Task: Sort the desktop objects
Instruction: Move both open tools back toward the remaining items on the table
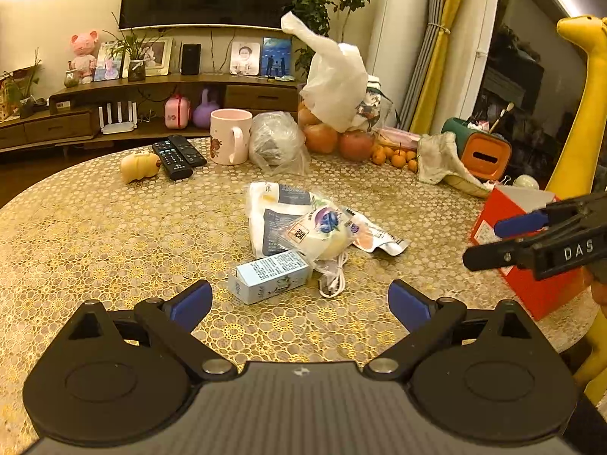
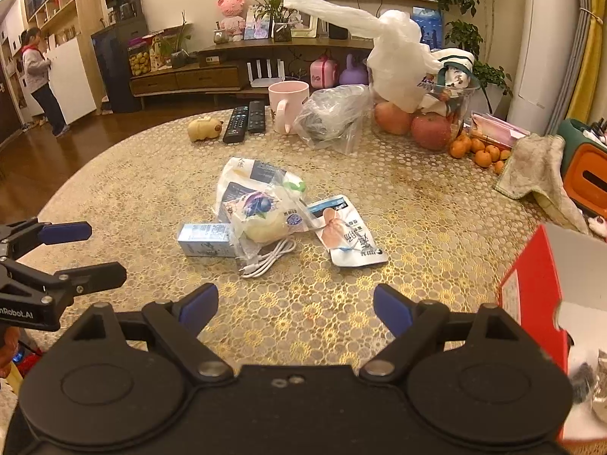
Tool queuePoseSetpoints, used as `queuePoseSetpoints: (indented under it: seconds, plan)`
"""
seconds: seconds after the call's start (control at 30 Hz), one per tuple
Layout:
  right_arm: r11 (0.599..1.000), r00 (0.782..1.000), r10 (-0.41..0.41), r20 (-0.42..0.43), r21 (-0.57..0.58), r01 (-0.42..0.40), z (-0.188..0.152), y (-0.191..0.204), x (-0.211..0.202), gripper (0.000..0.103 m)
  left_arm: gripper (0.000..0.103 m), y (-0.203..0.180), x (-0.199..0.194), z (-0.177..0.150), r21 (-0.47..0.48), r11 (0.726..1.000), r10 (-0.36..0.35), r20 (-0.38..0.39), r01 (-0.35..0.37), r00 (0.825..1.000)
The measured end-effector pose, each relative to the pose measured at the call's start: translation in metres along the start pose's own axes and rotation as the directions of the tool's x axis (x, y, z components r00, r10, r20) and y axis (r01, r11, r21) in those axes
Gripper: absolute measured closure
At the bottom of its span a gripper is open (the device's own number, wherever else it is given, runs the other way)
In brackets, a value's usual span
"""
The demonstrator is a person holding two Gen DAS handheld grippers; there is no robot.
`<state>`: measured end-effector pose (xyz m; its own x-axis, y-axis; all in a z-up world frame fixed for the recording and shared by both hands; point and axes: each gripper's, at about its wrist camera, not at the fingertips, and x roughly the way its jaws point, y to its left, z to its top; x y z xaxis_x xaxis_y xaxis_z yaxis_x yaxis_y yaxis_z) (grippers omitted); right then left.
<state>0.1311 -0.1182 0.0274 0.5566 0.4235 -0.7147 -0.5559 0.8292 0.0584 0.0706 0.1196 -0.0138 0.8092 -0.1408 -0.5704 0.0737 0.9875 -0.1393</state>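
A pile lies mid-table: a light blue carton (image 1: pixel 267 276) (image 2: pixel 205 239), a clear bag with a pale round bun (image 1: pixel 322 237) (image 2: pixel 261 218), a white coiled cable (image 1: pixel 334 278) (image 2: pixel 267 258), a white-blue pouch (image 1: pixel 279 210) (image 2: pixel 246 178) and a flat sachet (image 1: pixel 377 236) (image 2: pixel 347 237). My left gripper (image 1: pixel 299 303) (image 2: pixel 85 250) is open and empty just short of the carton. My right gripper (image 2: pixel 296 305) (image 1: pixel 489 240) is open and empty, near the cable. A red open box (image 1: pixel 527 258) (image 2: pixel 538 303) stands at the right edge.
At the back of the round gold-patterned table (image 1: pixel 114 235) stand a pink mug (image 1: pixel 229 134), two remotes (image 1: pixel 178 155), a yellow toy (image 1: pixel 138 167), a clear bag (image 1: pixel 277 142), a fruit bowl with apples (image 1: pixel 339 140), small oranges (image 1: pixel 396 157), a cloth (image 1: pixel 442 161) and an orange-green holder (image 1: pixel 480 148).
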Motion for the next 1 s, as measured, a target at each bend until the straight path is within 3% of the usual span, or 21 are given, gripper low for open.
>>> queuePoseSetpoints:
  seconds: [0.6, 1.0]
  plan:
    - [0.997, 0.994, -0.047, -0.098, -0.072, 0.040, 0.029, -0.032, 0.113, 0.017, 0.003, 0.021, 0.099, 0.003, 0.123, 0.991, -0.045, -0.086, 0.056, 0.995]
    - [0.993, 0.990, -0.053, -0.130, -0.115, 0.038, 0.036, -0.046, 0.164, 0.021, 0.004, 0.029, 0.130, 0.002, 0.156, 0.984, -0.076, -0.096, 0.091, 0.992]
